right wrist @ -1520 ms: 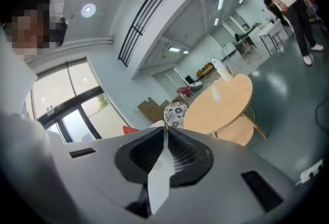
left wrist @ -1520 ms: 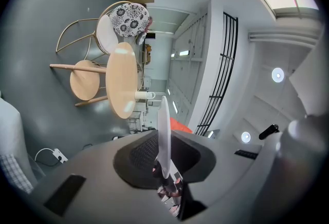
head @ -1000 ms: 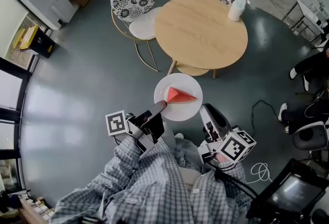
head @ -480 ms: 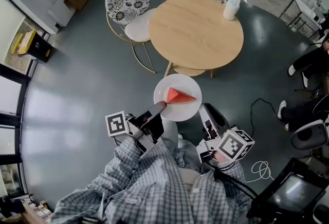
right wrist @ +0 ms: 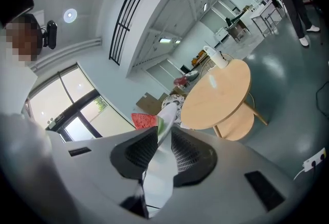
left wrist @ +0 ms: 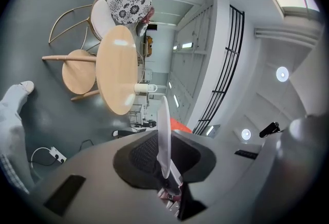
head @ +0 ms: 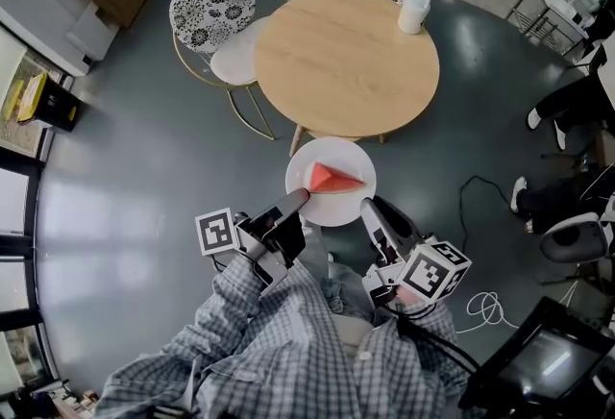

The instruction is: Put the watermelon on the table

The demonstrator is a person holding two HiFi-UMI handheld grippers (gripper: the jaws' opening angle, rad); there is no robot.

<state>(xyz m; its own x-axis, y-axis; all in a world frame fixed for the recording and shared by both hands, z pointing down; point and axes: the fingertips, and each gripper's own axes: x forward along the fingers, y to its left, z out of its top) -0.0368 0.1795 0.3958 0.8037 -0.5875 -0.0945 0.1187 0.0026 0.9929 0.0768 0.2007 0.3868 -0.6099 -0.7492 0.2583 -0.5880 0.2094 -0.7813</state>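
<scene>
Red flesh and a thin green rind colour the triangular watermelon wedge (head: 334, 180); the round ceramic plate (head: 336, 212) is plain white. The round wooden table (head: 336, 61) is pale honey, the glossy floor (head: 144, 167) slate grey, the chair's round seat cushion (head: 211, 9) black-and-white floral, the person's shirt sleeve (head: 259, 340) blue-and-white check.

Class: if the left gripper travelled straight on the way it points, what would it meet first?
Beyond the plate the left gripper grips, probably the round table, at its near edge; height is unclear.
</scene>
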